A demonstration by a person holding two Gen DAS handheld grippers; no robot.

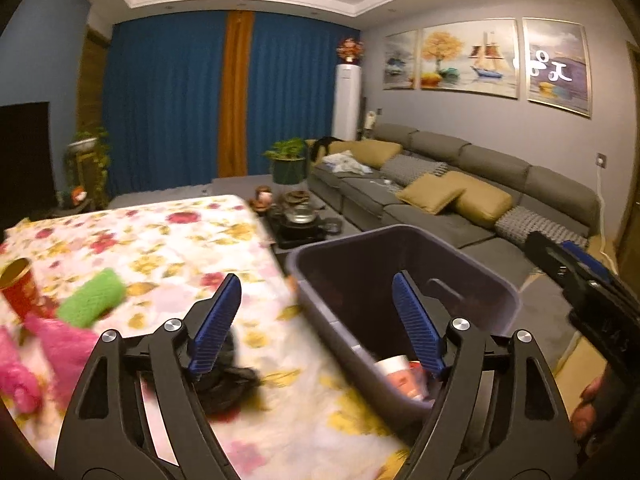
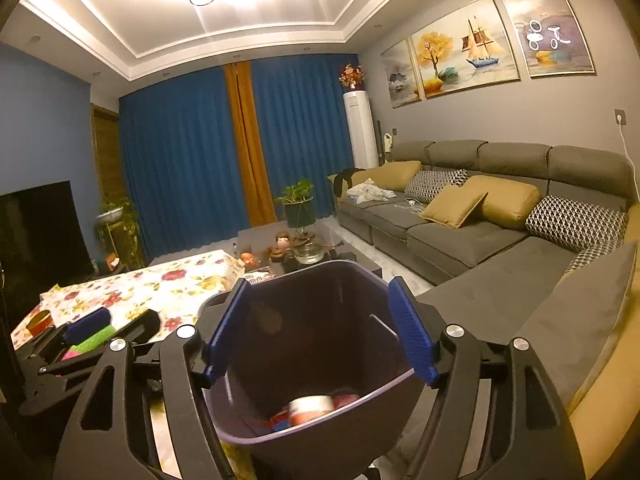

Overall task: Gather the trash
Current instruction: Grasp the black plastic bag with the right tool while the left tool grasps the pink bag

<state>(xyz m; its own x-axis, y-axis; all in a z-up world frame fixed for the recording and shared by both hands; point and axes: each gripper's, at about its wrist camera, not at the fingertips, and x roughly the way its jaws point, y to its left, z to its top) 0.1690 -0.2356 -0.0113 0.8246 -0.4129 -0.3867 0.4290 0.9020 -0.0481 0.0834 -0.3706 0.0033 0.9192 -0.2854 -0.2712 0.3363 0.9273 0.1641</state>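
Nearest in the left wrist view, the left gripper stands with its jaws wide and nothing between the blue pads; its black arms hide part of a crumpled black bag lying on the flowered tablecloth just under the left pad, blurred and hard to make out. At the left edge a pink bag is cut off by the picture's rim, and beside it lie a green mesh roll and a red paper cup with a gold inside, tilted, also partly cut off. The right gripper is likewise spread wide and holds nothing; it hangs over the open mouth of the bin. This bin is a dark purple, roughly square plastic tub standing off the table's right edge, between the table and the sofa. At its bottom lie a white-rimmed cup and some red and blue scraps, too blurred to tell apart; the gripper's arms hide the bin's lower wall. Farther off stand a low tea table crowded with small things, a potted plant, blue curtains and framed pictures on the wall.
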